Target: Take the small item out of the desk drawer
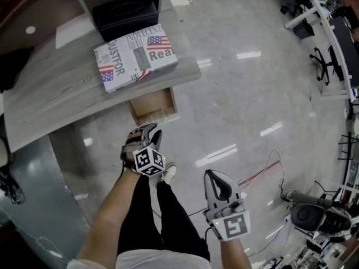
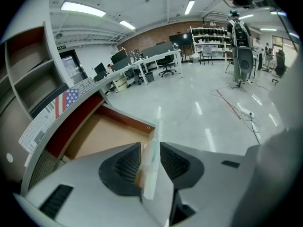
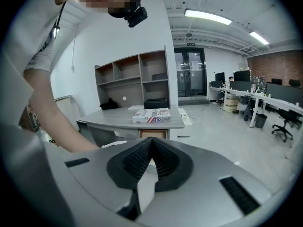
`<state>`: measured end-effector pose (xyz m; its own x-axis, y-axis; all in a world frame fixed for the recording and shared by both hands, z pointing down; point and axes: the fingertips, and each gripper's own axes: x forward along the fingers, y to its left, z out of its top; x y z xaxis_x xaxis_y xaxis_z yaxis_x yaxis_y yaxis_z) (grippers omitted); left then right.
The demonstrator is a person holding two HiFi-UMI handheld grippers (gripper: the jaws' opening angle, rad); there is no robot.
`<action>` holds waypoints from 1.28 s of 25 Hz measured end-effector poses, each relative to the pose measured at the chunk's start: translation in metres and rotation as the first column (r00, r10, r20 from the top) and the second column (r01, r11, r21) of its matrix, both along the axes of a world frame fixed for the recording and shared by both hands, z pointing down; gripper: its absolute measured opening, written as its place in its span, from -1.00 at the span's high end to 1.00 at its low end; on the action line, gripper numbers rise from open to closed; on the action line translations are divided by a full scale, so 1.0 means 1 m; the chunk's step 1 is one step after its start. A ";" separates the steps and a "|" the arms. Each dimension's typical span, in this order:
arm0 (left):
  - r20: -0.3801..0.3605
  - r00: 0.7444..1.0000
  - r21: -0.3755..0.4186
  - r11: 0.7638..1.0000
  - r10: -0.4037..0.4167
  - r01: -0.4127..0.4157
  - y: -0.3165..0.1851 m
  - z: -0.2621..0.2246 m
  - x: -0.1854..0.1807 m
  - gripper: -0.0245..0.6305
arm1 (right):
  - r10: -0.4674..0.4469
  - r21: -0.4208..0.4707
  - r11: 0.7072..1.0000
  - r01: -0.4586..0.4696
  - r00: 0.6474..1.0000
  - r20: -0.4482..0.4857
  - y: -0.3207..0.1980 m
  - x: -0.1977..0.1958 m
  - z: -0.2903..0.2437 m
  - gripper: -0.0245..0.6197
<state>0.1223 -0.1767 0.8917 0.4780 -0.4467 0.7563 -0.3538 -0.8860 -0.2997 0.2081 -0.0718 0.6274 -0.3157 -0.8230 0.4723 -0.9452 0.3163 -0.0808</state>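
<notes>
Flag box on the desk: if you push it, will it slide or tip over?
The flag box lies flat and wide on the desk, so it would likely slide, not tip. It looks like cardboard, so probably stiff and fairly light; its contents don't show.

Glossy floor [image 1: 252, 94], matt wood-grain desk [image 1: 50, 94], wooden drawer [image 1: 152, 106]

Bright, even light from ceiling strip lamps [image 2: 83, 8] above the fingers [image 2: 124, 167] throws white glare streaks on the glossy floor [image 2: 189, 103] beyond them. Both gripper views bulge, darkening at round edges; close fingers look soft.
</notes>
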 end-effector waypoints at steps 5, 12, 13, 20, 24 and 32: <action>0.070 0.997 -0.026 0.999 0.030 -0.028 -0.002 0.025 0.009 0.51 | 0.008 -0.035 0.999 -0.008 1.000 0.011 0.005 0.005 0.021 0.86; 0.131 0.991 -0.053 0.998 0.027 -0.020 -0.012 0.044 0.012 0.51 | 0.027 -0.051 0.998 -0.026 0.999 0.023 0.000 0.014 0.033 0.86; 0.134 0.991 -0.053 0.998 0.029 -0.022 -0.012 0.045 0.013 0.56 | 0.029 -0.049 0.998 -0.028 0.999 0.024 0.000 0.016 0.034 0.86; 0.158 0.987 -0.054 0.998 0.033 -0.024 -0.012 0.047 0.012 0.83 | 0.041 -0.046 0.998 -0.039 0.999 0.030 -0.003 0.021 0.037 0.86; 0.156 0.987 -0.059 0.998 0.025 -0.016 -0.011 0.044 0.009 0.86 | 0.040 -0.043 0.998 -0.038 0.999 0.033 -0.001 0.019 0.035 0.86; 0.115 0.993 -0.056 0.998 0.011 -0.004 -0.007 0.012 0.001 0.87 | 0.042 -0.007 0.999 -0.042 0.999 0.015 -0.001 0.019 0.009 0.86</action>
<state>0.1230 -0.1833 0.9034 0.3897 -0.3995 0.8298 -0.3131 -0.9048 -0.2886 0.2267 -0.0732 0.6360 -0.2879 -0.8327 0.4730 -0.9564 0.2757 -0.0968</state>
